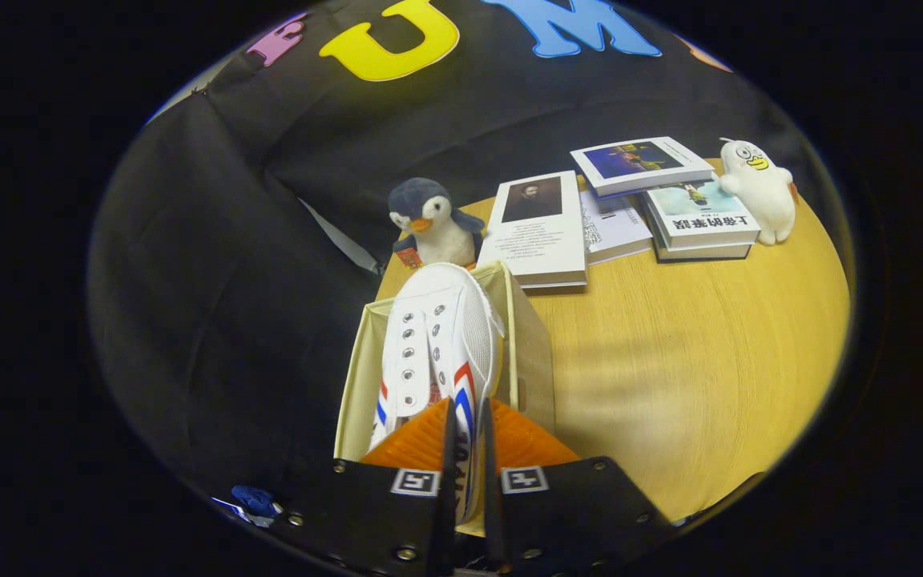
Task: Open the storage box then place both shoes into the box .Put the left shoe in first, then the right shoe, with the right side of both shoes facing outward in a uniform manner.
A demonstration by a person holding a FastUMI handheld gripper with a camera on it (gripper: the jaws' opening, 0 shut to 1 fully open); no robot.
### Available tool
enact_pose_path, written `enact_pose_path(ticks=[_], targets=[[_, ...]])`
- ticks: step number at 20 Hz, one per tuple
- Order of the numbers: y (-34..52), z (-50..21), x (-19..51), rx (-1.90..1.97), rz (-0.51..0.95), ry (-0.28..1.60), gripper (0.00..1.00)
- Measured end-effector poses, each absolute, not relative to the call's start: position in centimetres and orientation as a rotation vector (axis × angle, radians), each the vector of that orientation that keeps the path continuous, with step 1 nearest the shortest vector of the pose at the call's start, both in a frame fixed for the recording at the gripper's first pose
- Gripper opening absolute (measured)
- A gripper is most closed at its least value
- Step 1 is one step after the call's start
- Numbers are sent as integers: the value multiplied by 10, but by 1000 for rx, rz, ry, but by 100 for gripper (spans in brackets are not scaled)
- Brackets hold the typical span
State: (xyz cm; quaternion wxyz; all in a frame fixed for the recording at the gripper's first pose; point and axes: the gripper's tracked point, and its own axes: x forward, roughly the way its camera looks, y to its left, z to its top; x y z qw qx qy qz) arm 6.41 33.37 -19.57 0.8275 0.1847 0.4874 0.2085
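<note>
Gripper [467, 449] closed nearly tight on the heel wall of a white canvas shoe with red and blue side stripes [437, 344], held toe-forward over the open cream fabric storage box [530, 353] at the edge of the round wooden table [670, 361]. Likely risks: toe catching the far rim, thin-edge grip slipping, soft box wall folding inward. Plush penguin [429, 220] just beyond.

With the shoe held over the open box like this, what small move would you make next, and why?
Probably lower it a little further. The tool is shut on the white shoe, whose toe points at the penguin toy and which sits between the walls of the storage box. I cannot tell whether its sole touches the bottom, so release only after easing down.
</note>
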Motion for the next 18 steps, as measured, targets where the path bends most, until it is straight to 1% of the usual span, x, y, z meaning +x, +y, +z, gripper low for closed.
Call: enact_pose_path(ticks=[1,3,4,6,11,18], targets=[[337,-187,71,415,455,997,25],[333,-173,77,430,459,935,63],[322,-162,80,419,445,914,100],[303,-154,84,394,414,869,98],[248,-128,74,386,361,792,98],[150,-95,51,330,261,698,98]])
